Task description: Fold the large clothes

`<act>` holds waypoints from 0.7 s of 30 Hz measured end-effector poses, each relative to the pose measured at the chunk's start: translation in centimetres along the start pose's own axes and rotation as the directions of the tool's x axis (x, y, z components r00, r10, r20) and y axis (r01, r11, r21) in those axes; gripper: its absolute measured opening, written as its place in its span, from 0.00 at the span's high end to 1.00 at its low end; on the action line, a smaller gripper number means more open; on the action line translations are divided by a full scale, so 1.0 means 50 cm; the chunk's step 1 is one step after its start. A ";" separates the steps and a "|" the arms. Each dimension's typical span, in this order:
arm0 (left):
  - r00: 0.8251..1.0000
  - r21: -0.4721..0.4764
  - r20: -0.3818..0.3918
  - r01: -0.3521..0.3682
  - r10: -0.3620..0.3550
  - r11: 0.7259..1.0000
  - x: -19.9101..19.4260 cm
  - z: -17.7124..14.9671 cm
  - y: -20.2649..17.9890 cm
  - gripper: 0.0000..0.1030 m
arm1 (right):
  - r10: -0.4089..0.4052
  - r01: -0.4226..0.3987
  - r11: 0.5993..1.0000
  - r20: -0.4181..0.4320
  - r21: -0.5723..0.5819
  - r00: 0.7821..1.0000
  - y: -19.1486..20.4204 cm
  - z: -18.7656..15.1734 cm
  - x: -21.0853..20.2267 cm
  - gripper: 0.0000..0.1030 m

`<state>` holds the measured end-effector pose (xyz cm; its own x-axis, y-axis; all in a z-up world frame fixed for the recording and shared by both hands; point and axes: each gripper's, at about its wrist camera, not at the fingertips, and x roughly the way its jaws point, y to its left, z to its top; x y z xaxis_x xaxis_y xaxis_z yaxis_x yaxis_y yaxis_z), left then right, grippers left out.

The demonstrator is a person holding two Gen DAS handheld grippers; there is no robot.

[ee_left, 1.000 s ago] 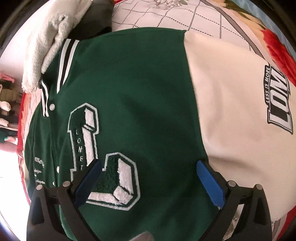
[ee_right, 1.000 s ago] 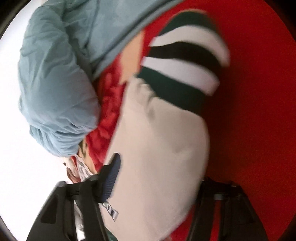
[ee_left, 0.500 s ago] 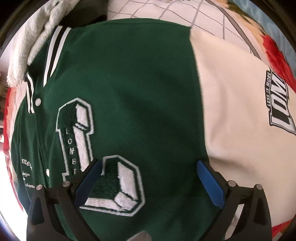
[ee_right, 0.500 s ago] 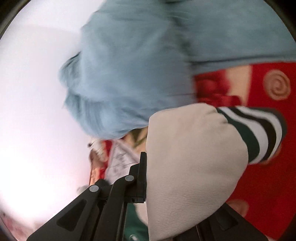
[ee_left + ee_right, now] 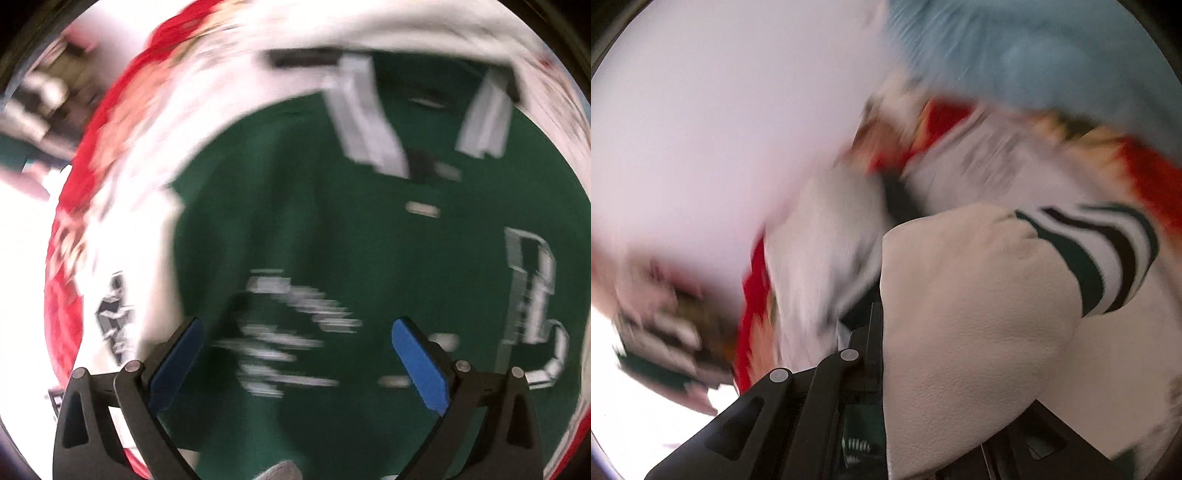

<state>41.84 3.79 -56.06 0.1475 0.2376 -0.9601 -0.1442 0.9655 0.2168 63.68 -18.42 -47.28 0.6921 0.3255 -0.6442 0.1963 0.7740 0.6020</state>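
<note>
A green varsity jacket (image 5: 332, 229) with cream sleeves lies spread on the bed, its striped collar (image 5: 369, 122) at the top of the blurred left wrist view. My left gripper (image 5: 295, 343) is open and empty, hovering above the jacket's chest lettering. My right gripper (image 5: 956, 332) is shut on a cream sleeve (image 5: 967, 302) near its striped cuff (image 5: 1100, 258) and holds it lifted; the sleeve hides its right finger.
The bed has a red floral and white quilted cover (image 5: 110, 155). A light blue bundle of cloth (image 5: 1052, 48) lies at the top of the right wrist view. A pale wall (image 5: 720, 129) fills the left of that view.
The left gripper has swung across the jacket, so the collar now shows at the top. The right gripper has closed on the sleeve and carried it up and away from the red cover.
</note>
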 end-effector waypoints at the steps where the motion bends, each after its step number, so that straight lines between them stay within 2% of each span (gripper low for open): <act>1: 1.000 -0.024 0.006 -0.011 0.011 1.000 0.004 0.011 0.039 0.00 | -0.005 0.001 0.998 -0.058 -0.057 0.998 0.048 -0.044 0.064 0.98; 3: 0.999 -0.068 0.009 -0.033 0.034 0.997 0.027 0.016 0.126 0.00 | -0.053 0.024 0.982 -0.154 -0.185 0.987 0.115 -0.137 0.176 0.98; 5: 0.999 -0.099 0.000 -0.042 0.042 0.994 0.035 0.003 0.176 0.00 | -0.119 0.035 0.954 -0.267 -0.299 0.956 0.154 -0.238 0.274 0.98; 6: 0.999 -0.113 -0.004 -0.047 0.047 0.993 0.035 -0.007 0.196 0.00 | -0.162 0.058 0.940 -0.290 -0.336 0.943 0.157 -0.269 0.299 0.97; 7: 0.999 -0.128 -0.009 -0.050 0.049 0.991 0.038 -0.015 0.216 0.00 | -0.214 0.079 0.920 -0.325 -0.384 0.921 0.178 -0.321 0.335 0.87; 8: 0.999 -0.142 -0.012 -0.051 0.050 0.989 0.032 -0.024 0.222 0.00 | -0.228 0.072 0.916 -0.362 -0.395 0.904 0.184 -0.348 0.355 0.74; 9: 0.999 -0.159 -0.014 -0.050 0.048 0.986 0.035 -0.029 0.243 0.00 | -0.230 0.067 0.920 -0.394 -0.386 0.890 0.184 -0.365 0.364 0.68; 10: 0.999 -0.177 -0.015 -0.043 0.041 0.983 0.036 -0.032 0.267 0.00 | -0.222 0.059 0.925 -0.409 -0.375 0.885 0.185 -0.378 0.362 0.58; 11: 0.999 -0.195 -0.016 -0.039 0.036 0.980 0.031 -0.035 0.285 0.00 | -0.175 0.018 0.938 -0.429 -0.346 0.886 0.197 -0.391 0.345 0.48; 13: 1.000 -0.228 -0.012 -0.030 0.028 0.973 0.011 -0.045 0.305 0.00 | -0.069 -0.078 0.956 -0.478 -0.282 0.876 0.198 -0.383 0.319 0.39; 15: 1.000 -0.252 -0.012 -0.023 0.021 0.967 -0.012 -0.051 0.318 0.00 | 0.057 -0.175 0.968 -0.521 -0.179 0.851 0.202 -0.379 0.280 0.38; 17: 1.000 -0.273 -0.002 -0.012 0.012 0.962 -0.039 -0.058 0.339 0.00 | 0.173 -0.257 0.964 -0.559 -0.074 0.811 0.182 -0.354 0.239 0.38; 18: 1.000 -0.281 0.003 -0.008 0.010 0.960 -0.073 -0.065 0.319 0.00 | 0.187 -0.266 0.962 -0.552 -0.065 0.812 0.181 -0.348 0.219 0.38; 21: 1.000 -0.296 0.028 0.018 -0.011 0.955 -0.110 -0.066 0.316 0.00 | 0.123 -0.235 0.962 -0.543 -0.141 0.830 0.175 -0.340 0.179 0.36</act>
<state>35.50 17.38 -47.94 0.1764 0.2303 -0.9570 -0.4244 0.8950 0.1371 59.79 0.52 -55.80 0.2213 0.6608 -0.7172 -0.0713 0.7444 0.6639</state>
